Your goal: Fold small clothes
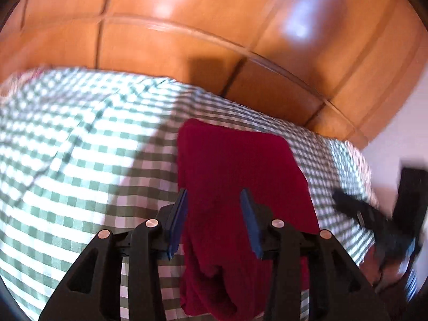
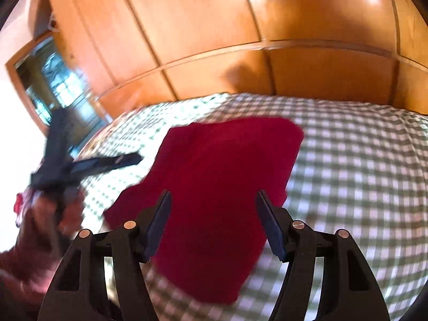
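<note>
A dark red garment (image 1: 240, 176) lies folded on the green-and-white checked bedcover (image 1: 80, 147). My left gripper (image 1: 214, 195) is open above its near part, empty. In the right wrist view the same red garment (image 2: 219, 176) lies on the checked cover (image 2: 361, 174), and my right gripper (image 2: 214, 195) is open above it, empty. The left gripper shows blurred at the left of the right wrist view (image 2: 88, 164). The right gripper shows blurred at the right of the left wrist view (image 1: 374, 214).
A glossy wooden wardrobe (image 1: 214, 26) stands right behind the bed. A wood-framed doorway or mirror (image 2: 53, 80) is at the far left. A white wall (image 1: 401, 133) is at the right. Both views are motion-blurred.
</note>
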The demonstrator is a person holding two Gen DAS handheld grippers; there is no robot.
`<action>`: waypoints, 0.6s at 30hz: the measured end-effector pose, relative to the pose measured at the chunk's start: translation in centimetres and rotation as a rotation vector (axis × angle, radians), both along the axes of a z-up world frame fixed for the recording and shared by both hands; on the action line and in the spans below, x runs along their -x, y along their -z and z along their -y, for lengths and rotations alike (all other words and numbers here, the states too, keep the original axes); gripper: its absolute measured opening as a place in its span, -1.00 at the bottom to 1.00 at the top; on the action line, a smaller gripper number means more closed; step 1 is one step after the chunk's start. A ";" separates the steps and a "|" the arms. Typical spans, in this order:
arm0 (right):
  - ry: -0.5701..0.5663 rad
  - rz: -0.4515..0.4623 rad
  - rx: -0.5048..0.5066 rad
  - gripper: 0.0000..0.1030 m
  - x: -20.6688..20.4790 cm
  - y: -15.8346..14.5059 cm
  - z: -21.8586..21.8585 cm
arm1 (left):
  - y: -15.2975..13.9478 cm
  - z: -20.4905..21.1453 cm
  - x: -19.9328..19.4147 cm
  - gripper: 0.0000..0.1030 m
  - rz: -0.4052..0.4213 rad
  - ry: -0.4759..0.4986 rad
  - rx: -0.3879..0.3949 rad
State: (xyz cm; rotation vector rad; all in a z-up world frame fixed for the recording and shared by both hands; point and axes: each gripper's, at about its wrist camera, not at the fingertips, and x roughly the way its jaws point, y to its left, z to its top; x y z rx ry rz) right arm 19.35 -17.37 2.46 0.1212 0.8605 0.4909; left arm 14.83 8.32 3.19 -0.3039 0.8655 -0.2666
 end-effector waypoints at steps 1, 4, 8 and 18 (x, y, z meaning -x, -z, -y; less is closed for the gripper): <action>0.005 -0.002 0.007 0.25 -0.9 0.0 -0.5 | 0.0 0.5 0.2 -0.24 0.004 0.018 -0.012; 0.019 -0.021 0.061 0.25 -4.0 1.0 -1.8 | 1.5 1.8 0.9 -0.24 -0.025 0.055 -0.070; 0.046 -0.093 0.211 0.20 -7.4 4.3 -3.1 | 5.2 1.9 1.7 -0.13 -0.082 0.027 -0.166; 0.089 -0.056 0.186 0.51 -5.4 5.5 -1.4 | 4.3 0.5 3.3 -0.07 -0.072 -0.053 -0.095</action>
